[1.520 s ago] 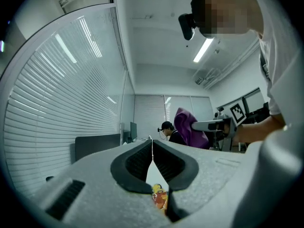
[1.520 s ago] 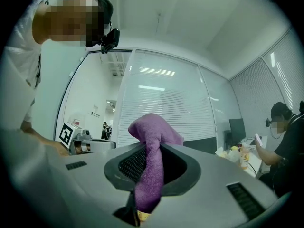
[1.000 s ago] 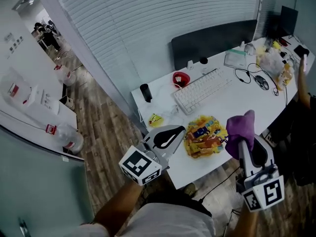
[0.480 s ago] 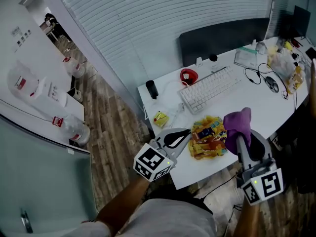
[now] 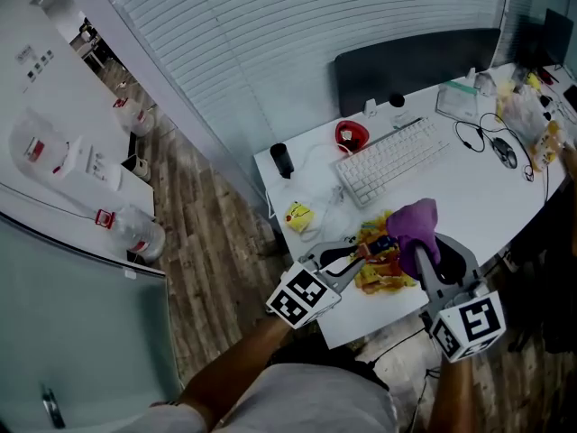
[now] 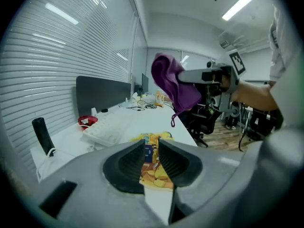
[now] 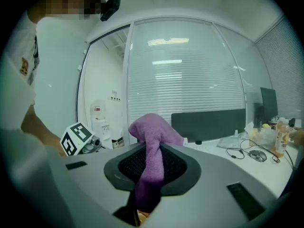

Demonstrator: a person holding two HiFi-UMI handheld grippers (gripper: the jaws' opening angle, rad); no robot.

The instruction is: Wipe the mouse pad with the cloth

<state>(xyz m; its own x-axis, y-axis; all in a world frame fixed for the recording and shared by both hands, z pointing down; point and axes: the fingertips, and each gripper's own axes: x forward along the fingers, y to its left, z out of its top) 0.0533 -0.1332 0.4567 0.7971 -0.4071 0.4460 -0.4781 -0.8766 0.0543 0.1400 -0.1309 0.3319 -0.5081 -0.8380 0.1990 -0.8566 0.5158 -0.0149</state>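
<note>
A yellow-orange printed mouse pad (image 5: 379, 262) lies near the front edge of the white desk (image 5: 469, 206). My right gripper (image 5: 422, 253) is shut on a purple cloth (image 5: 413, 226), which bunches above the jaws and hangs over the pad's right part. In the right gripper view the cloth (image 7: 152, 148) runs down between the pads. My left gripper (image 5: 357, 253) hovers low over the pad's left edge, its jaws opening with nothing between them. The pad (image 6: 156, 137) shows through that gap in the left gripper view, with the cloth (image 6: 173, 84) beyond.
Behind the pad lie a white keyboard (image 5: 392, 159), a red bowl (image 5: 352, 135), a black cylinder (image 5: 283, 159) and a small yellow object (image 5: 297, 216). A corded mouse (image 5: 505, 152) and clutter fill the desk's right end. An office chair (image 6: 209, 118) stands beside the desk.
Both grippers have come down toward the mouse pad. The left jaws, shut before, now stand apart. The cloth has dropped closer to the pad.
</note>
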